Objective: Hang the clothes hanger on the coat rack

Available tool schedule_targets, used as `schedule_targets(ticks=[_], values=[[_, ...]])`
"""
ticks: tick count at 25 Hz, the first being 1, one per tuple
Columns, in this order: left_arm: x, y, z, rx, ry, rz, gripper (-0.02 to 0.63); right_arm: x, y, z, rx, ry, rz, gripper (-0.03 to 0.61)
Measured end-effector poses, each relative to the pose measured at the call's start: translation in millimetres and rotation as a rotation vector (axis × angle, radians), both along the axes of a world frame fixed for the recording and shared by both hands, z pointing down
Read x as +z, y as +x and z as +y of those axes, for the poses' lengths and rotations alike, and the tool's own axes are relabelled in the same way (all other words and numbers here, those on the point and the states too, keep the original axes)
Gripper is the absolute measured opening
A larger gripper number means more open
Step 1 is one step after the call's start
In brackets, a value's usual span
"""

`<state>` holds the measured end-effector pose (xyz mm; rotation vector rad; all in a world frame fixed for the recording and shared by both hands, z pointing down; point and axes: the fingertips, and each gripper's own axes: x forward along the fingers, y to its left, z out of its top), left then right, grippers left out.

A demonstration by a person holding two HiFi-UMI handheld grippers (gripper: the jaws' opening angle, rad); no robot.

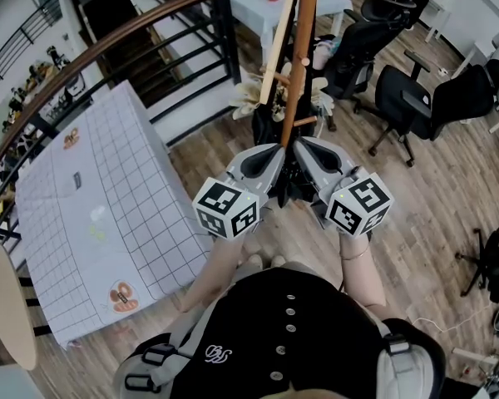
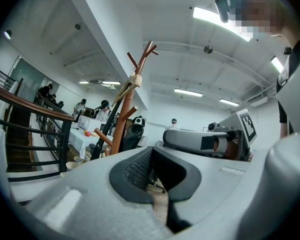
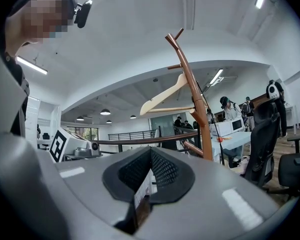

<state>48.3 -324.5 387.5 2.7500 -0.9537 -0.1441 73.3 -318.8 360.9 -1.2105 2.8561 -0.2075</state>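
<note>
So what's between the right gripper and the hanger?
Bare air; the right gripper view shows the pale wooden hanger hung on the brown wooden coat rack.

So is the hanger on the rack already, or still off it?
On. The hanger hangs tilted from an upper peg of the rack, with nothing holding it.

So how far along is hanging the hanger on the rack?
Looks done: the hanger hangs on the coat rack. In hand: nothing; the left tool and right tool are shut and empty. Left: nothing I can see.
</note>
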Motion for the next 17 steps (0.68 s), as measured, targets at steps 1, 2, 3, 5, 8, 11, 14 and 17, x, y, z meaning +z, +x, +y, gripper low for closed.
schedule_targets(ticks=[1,2,3,5,8,11,14,17], values=[[-0.9,-0.2,-0.4,0.001,0.001,0.000,-0.002,-0.5,-0.8,-0.7,-0.001,0.001,0.000,0.000],[-1.6,-1.0,-0.8,0.000,0.003,-0.001,-0.002,-1.1,-1.9,-1.2,-0.001,0.003,-0.001,0.000],[-1.9,-2.3,-1.2,-0.002,0.005,-0.003,-0.002,-1.3,-3.2,-1.5,-0.001,0.004,-0.002,0.000],[-1.4,-5.5,-1.9,-0.006,0.005,-0.003,-0.002,-0.5,-5.2,-1.9,-0.001,0.005,-0.002,-0.002],[-1.1,-6.7,-3.3,-0.008,0.000,0.002,-0.002,1.3,-4.5,-3.8,0.006,0.003,-0.001,-0.001],[-1.3,-6.4,-3.8,-0.007,-0.001,0.005,-0.002,2.3,-5.4,-4.8,0.004,-0.002,0.000,-0.001],[-1.4,-6.8,-5.4,-0.007,-0.002,0.008,-0.002,2.3,-6.0,-6.2,0.002,0.000,0.000,-0.001],[-2.6,-6.0,-7.4,-0.005,0.000,0.009,-0.002,1.2,-4.5,-8.4,0.006,0.003,-0.001,0.000]])
